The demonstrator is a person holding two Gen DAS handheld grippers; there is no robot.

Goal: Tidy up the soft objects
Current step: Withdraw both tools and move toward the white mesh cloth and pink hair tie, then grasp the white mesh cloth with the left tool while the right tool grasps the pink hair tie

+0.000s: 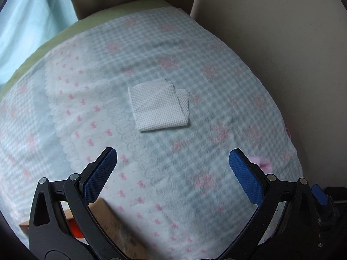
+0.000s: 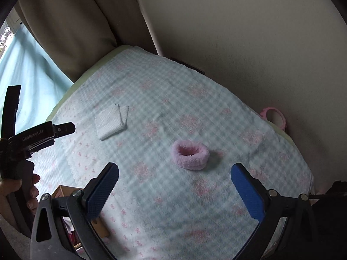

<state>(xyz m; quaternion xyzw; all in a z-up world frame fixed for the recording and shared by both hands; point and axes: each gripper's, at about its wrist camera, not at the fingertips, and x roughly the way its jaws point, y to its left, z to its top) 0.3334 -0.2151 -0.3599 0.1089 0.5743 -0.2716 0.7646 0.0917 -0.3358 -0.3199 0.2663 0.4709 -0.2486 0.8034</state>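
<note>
One fluffy pink wristband (image 2: 190, 155) sits ring-up on the checked blanket (image 2: 216, 112), well apart from one folded white cloth (image 2: 112, 121). Left gripper (image 1: 173, 159) and right gripper (image 2: 174, 174) both gape wide, empty.

Both grippers: black plastic frames w/ silver screws, blue textured pads (image 1: 99, 173). Left gripper (image 2: 65, 129) body reads "GenRobot_AI"; bare-skinned hand (image 2: 23, 191) below the lettering, prob. the left.

Blanket (image 2: 164, 99) mostly bare; folded cloth (image 2: 111, 122), pink band (image 2: 190, 155) well apart; wall (image 2: 249, 43) bounds right.
</note>
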